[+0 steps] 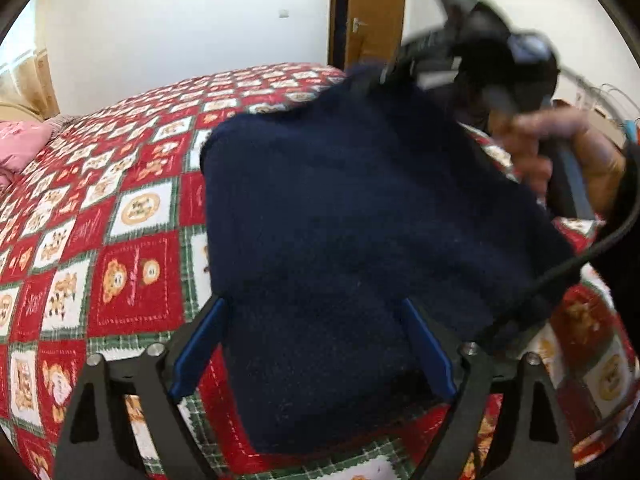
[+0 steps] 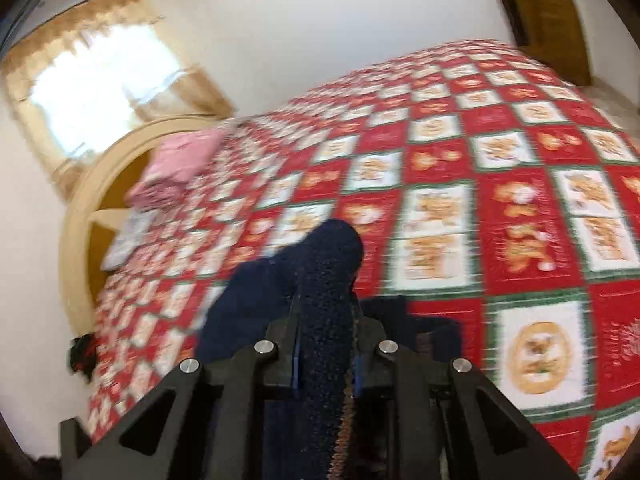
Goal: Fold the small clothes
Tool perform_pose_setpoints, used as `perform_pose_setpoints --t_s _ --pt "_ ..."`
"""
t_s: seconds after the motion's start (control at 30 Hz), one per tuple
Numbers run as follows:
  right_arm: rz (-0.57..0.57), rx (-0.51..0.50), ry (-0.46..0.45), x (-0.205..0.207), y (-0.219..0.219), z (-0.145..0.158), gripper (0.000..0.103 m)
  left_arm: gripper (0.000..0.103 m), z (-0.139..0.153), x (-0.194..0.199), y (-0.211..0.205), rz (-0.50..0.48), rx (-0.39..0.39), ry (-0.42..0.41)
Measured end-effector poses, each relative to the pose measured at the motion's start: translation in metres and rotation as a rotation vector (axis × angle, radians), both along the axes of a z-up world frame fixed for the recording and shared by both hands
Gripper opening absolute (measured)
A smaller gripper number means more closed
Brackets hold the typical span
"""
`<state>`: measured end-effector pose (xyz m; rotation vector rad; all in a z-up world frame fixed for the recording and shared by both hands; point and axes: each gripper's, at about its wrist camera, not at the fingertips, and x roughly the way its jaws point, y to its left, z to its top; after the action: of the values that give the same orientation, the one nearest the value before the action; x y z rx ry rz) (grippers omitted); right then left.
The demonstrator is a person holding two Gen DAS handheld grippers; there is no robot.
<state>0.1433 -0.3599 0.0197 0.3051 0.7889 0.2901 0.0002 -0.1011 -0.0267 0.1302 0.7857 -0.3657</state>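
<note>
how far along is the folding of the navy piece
Done: pink clothes sit stacked near the headboard. In hand: the right gripper pinches the navy garment, lifting an edge off the quilt; the left gripper is open around it. Left: finishing the fold.

Bright daylight floods in from the window (image 2: 96, 80), overexposed at upper left; motion blur smears both fisheye views, edges bending darkly.
</note>
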Motion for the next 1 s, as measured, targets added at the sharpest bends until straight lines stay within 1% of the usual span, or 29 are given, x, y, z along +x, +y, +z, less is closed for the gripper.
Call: perform_pose_setpoints --t_s 0.03,0.07,0.1,0.13,0.2,0.23,0.27,0.3,0.33,0.37,0.4,0.43,0.5,0.53,0.57,0.6,0.63,0.7,0.73,0.77,0.8,0.83,0.87,0.9,0.93,1.0 --pt "-0.026 -0.037 0.068 0.008 -0.004 -0.018 0.018 0.094 -0.002 0.001 -0.001 0.015 0.004 0.009" --pt "-0.027 -0.056 0.110 0.011 -0.005 -0.031 0.019 0.095 -0.004 0.005 -0.001 0.027 0.004 0.026" --pt "-0.019 -0.050 0.135 0.012 -0.006 -0.042 0.022 0.095 -0.006 0.005 0.000 0.032 -0.007 0.047" --pt "-0.022 0.000 0.127 0.010 -0.012 -0.045 0.023 0.095 -0.008 0.007 0.002 0.039 -0.026 0.070" --pt "-0.060 0.105 0.163 0.009 -0.027 -0.042 0.040 0.095 -0.012 0.003 0.009 0.051 -0.078 0.112" --pt "-0.091 0.133 0.203 0.010 -0.036 -0.038 0.043 0.095 -0.014 0.002 0.013 0.053 -0.108 0.134" --pt "-0.116 0.127 0.202 0.009 -0.041 -0.031 0.044 0.095 -0.013 0.001 0.016 0.050 -0.128 0.149" --pt "-0.141 0.097 0.173 0.005 -0.042 -0.021 0.044 0.095 -0.010 0.001 0.018 0.043 -0.136 0.156" --pt "-0.166 0.037 0.120 0.000 -0.041 -0.005 0.044 0.095 -0.005 -0.001 0.020 0.029 -0.140 0.156" --pt "-0.168 -0.030 0.058 -0.005 -0.035 0.012 0.044 0.095 0.003 -0.004 0.022 0.007 -0.144 0.142" --pt "-0.126 -0.091 -0.002 -0.009 -0.022 0.030 0.044 0.095 0.010 -0.008 0.024 -0.012 -0.148 0.122" --pt "-0.071 -0.129 -0.021 -0.008 -0.003 0.043 0.044 0.095 0.019 -0.012 0.028 -0.028 -0.157 0.092" --pt "0.030 -0.198 -0.022 -0.002 0.034 0.057 0.042 0.096 0.030 -0.011 0.037 -0.013 -0.185 0.043" --pt "0.110 -0.227 -0.019 0.002 0.066 0.059 0.039 0.096 0.031 -0.007 0.041 0.000 -0.201 0.043" --pt "0.170 -0.239 -0.005 0.007 0.088 0.057 0.036 0.096 0.029 0.001 0.045 0.017 -0.221 0.070" --pt "0.217 -0.253 0.016 0.011 0.105 0.053 0.036 0.096 0.024 0.009 0.047 0.032 -0.238 0.107" --pt "0.256 -0.296 0.041 0.017 0.130 0.042 0.036 0.096 0.017 0.016 0.049 0.041 -0.265 0.157" --pt "0.279 -0.344 0.072 0.028 0.153 0.024 0.036 0.093 -0.006 0.022 0.051 0.061 -0.321 0.272" --pt "0.298 -0.329 0.135 0.042 0.164 0.005 0.036 0.093 -0.011 0.017 0.051 0.074 -0.342 0.266" --pt "0.308 -0.311 0.195 0.050 0.166 -0.009 0.036 0.091 -0.010 0.008 0.047 0.072 -0.330 0.213" --pt "0.308 -0.318 0.244 0.061 0.173 -0.024 0.036 0.090 -0.011 0.001 0.038 0.044 -0.299 0.207" --pt "0.314 -0.353 0.239 0.069 0.178 -0.037 0.036 0.087 -0.010 -0.007 0.028 0.008 -0.271 0.198" --pt "0.313 -0.379 0.207 0.076 0.183 -0.044 0.036 0.084 -0.009 -0.015 0.019 -0.015 -0.241 0.179" --pt "0.300 -0.386 0.194 0.081 0.184 -0.048 0.036 0.082 -0.009 -0.022 0.012 -0.026 -0.220 0.168" --pt "0.280 -0.366 0.201 0.084 0.182 -0.050 0.036 0.081 -0.008 -0.027 0.010 -0.025 -0.208 0.156" --pt "0.247 -0.311 0.203 0.086 0.176 -0.043 0.036 0.080 -0.008 -0.029 0.013 -0.028 -0.217 0.162"
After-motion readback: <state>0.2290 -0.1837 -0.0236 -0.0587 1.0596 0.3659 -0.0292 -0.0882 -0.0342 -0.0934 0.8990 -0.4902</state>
